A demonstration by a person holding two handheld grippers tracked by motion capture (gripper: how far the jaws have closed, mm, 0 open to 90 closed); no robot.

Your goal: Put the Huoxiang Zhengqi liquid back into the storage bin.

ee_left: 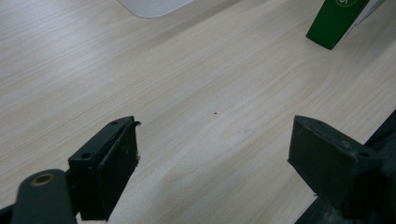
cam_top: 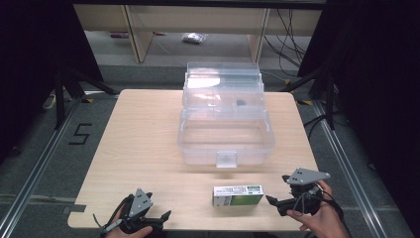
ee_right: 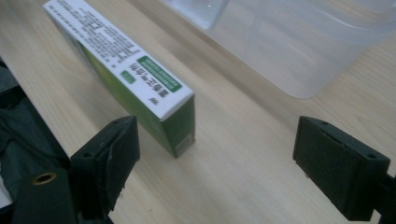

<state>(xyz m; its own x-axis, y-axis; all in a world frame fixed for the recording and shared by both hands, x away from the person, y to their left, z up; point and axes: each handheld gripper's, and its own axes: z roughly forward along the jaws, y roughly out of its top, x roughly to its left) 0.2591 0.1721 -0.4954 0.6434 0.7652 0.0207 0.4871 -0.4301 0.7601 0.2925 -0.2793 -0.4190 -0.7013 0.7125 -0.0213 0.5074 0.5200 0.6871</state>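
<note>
Tabletop (cam_top: pixel 143 129) of pale wood-grain laminate with rounded corners takes the middle of the high view, dark floor on every side. Wide bare strips lie left and right of the clear plastic box (cam_top: pixel 225 136), which stands in the centre of the frame with tiered trays folded back toward the top; walls smooth, see-through, corners rounded, a small latch tab on the near wall.

Small carton (cam_top: pixel 237 195), green and white with fine print, lies lengthwise low in the frame, just short of the near table edge and apart from the plastic box. Sharp-edged, matte card.

Right gripper (cam_top: pixel 278 188) sits at lower right, just right of the carton, jaws spread wide, nothing between the pads. In the right gripper view the carton's (ee_right: pixel 140 79) green end stands just ahead of the left jaw, not touching.

Left gripper (cam_top: pixel 161 218) rests at lower left by the near edge, well apart from the carton, jaws spread over bare wood (ee_left: pixel 196 93); a green carton corner (ee_left: pixel 334 23) shows at upper right.
</note>
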